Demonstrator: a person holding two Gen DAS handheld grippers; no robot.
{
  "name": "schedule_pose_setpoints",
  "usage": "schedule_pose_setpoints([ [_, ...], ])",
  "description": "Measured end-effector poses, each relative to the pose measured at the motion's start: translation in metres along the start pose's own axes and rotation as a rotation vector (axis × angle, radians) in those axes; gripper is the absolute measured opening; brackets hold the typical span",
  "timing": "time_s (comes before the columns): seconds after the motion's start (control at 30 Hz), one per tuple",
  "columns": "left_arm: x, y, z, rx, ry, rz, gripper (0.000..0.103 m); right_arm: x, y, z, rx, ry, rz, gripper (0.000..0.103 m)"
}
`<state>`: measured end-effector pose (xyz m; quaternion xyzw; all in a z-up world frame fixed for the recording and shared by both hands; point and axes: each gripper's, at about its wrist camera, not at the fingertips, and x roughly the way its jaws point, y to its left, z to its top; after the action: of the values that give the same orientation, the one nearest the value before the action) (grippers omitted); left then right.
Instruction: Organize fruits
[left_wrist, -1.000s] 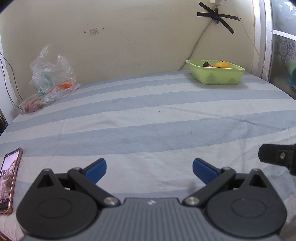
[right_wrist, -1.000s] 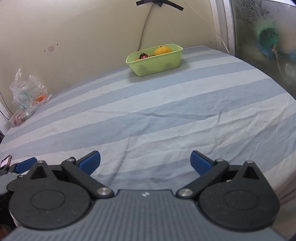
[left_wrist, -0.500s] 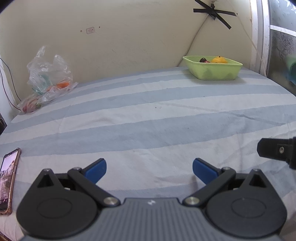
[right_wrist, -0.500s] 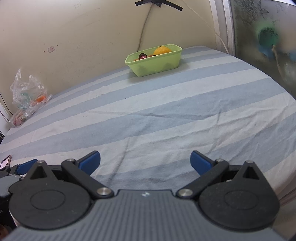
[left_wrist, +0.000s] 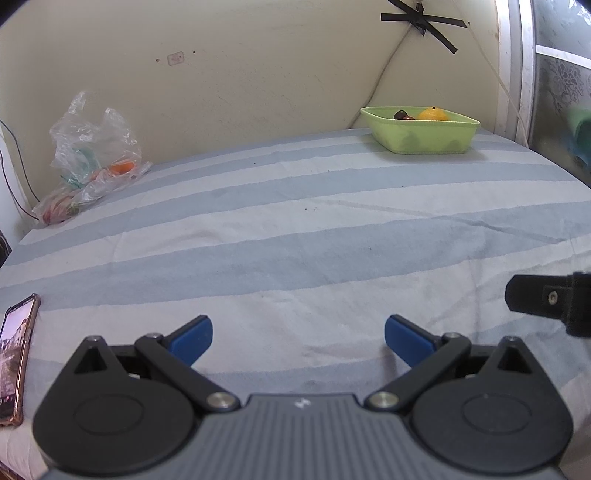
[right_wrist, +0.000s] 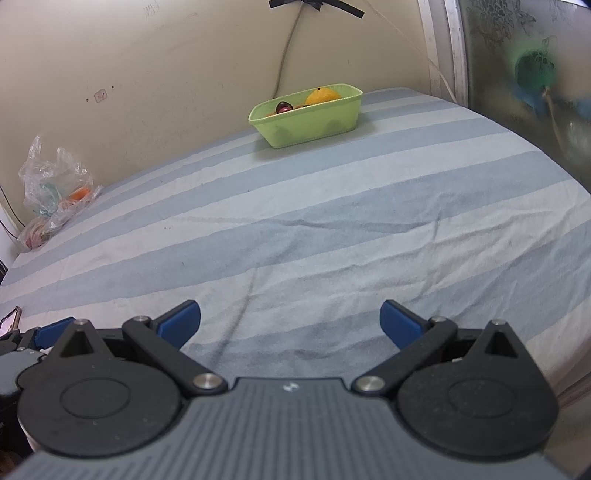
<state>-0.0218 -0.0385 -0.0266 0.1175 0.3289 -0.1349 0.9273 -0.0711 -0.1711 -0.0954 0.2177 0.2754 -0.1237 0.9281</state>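
- The left gripper (left_wrist: 298, 338) is spread wide with nothing between its blue fingertips (left_wrist: 192, 338), low over the striped bedsheet (left_wrist: 295, 240).
- The right gripper (right_wrist: 290, 325) is likewise released and empty, its blue fingertips (right_wrist: 400, 326) apart above the wrinkled sheet.
- A black part of the right gripper shows at the right edge of the left wrist view; a blue tip of the left gripper shows at the lower left of the right wrist view. The two sit side by side, near each other.
- A smartphone (left_wrist: 16, 354) in a rose-gold case lies flat on the sheet just left of the left gripper, its screen lit.
- Well ahead, at the far right of the bed near the wall, stands a light green plastic basin (left_wrist: 421, 134).
- In the basin sit an orange fruit (left_wrist: 433, 113), rising above the rim, and beside it dark red-brown fruits (left_wrist: 402, 116); their kind is too small to tell. Shadows of more contents show through the basin's wall.
- At the far left against the wall lies a crumpled clear plastic bag (left_wrist: 92, 147), well apart from the basin.
- Inside the bag are an orange piece (left_wrist: 122, 168), something teal green, and reddish items at its lower end; they are blurred by the plastic.
- Black tape (left_wrist: 424, 22) crosses the wall above the basin, holding a cord.
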Motion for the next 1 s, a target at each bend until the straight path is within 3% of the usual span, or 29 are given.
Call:
schedule_pose_setpoints([
  [1.0, -0.0010, -0.0050, -0.0018, 0.019, 0.007, 0.014, 0.103, 0.0015, -0.0043, -0.0013, 0.010, 0.019, 0.010, 0.103],
])
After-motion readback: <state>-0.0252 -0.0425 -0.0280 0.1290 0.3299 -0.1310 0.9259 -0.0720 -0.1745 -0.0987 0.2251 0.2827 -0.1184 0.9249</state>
